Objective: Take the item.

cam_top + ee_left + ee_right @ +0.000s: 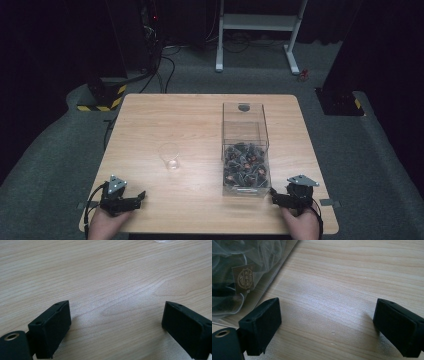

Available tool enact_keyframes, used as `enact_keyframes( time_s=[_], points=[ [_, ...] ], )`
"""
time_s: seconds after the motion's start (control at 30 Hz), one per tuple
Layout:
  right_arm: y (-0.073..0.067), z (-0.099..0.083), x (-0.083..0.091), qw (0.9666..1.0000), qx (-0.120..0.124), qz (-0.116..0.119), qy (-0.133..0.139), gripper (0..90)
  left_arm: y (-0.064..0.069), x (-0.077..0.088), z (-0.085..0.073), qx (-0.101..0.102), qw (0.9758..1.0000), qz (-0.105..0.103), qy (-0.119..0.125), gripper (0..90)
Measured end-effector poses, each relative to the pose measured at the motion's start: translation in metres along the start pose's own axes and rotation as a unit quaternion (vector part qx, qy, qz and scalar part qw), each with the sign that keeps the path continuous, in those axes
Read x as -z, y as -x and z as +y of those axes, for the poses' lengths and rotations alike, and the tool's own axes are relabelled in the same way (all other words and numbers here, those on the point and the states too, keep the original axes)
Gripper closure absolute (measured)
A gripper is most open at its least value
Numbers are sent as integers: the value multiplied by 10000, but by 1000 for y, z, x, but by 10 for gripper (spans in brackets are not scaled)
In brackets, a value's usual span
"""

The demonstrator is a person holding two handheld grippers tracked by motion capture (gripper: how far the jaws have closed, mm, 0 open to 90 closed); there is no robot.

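A clear plastic box (244, 145) stands right of the table's middle, its lower part full of dark pyramid sachets (245, 167) with brown tags. One tagged sachet (242, 277) shows through the box wall in the right gripper view. A small clear glass cup (170, 156) stands upright left of the box; its base edge (163, 241) peeks in at the top of the left gripper view. My left gripper (139, 197) rests near the front left edge, jaws wide apart over bare wood (115, 312). My right gripper (275, 196) lies just in front of the box's near right corner, open and empty (327, 312).
The wooden table (200, 120) has bare surface between cup and grippers. Beyond it, on the grey floor, stand a white desk frame (257, 30), dark equipment stands with yellow-black striped bases (102, 97) and cables.
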State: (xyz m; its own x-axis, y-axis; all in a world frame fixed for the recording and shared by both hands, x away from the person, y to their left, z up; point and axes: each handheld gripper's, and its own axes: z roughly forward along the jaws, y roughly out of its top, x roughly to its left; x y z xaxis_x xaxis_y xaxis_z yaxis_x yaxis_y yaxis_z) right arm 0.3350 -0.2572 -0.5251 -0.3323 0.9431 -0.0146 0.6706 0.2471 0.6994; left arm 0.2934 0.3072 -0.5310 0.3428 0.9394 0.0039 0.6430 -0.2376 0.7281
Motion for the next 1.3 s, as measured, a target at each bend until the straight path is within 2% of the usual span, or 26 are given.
enact_keyframes(
  time_s=[1.3],
  points=[
    [0,0,0,10000,-11,-12,2,78,0,1,0,27,10000,20,5,102]
  ],
)
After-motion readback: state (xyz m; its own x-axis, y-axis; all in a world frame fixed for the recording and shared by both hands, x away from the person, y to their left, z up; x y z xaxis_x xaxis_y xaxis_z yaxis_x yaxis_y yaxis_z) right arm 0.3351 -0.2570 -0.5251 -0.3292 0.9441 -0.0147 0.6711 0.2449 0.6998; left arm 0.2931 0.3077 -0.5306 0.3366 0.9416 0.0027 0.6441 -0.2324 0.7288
